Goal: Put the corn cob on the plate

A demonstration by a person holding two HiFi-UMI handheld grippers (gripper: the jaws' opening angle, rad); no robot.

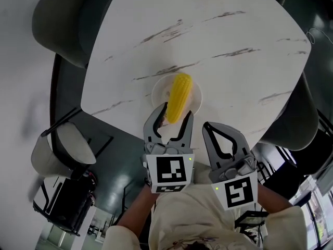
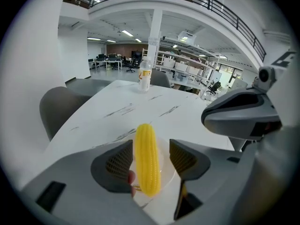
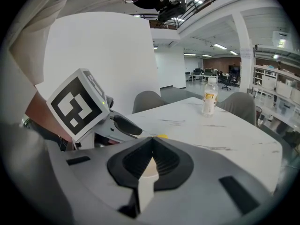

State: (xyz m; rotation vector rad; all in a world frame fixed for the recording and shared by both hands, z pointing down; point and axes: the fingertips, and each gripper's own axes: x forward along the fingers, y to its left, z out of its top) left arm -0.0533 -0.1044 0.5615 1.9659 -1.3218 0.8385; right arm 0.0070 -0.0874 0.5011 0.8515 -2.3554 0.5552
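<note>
**Corn cob on the plate, left tongs spread around it**

The corn cob lies on the small white plate, which sits near the front edge of the white marble-patterned table. The cob runs lengthwise away from the person. Its far end points toward the middle of the table, and its near end reaches to the plate's near rim.

The left gripper has its jaws spread, one on each side of the cob's near end. In the left gripper view the cob stands between the two ribbed pads. The left pad is just beside it, though whether they touch cannot be told. A clear strip of plate shows between the cob and the right pad, so nothing is pinched.

The right gripper hangs just beside the left one, to the right of the plate and apart from it. In its own view the two jaws are pressed together with nothing between them.

A clear plastic bottle with a yellow label stands upright at the far side of the table, well apart from the plate. A grey chair is drawn up to the table on the left
</note>
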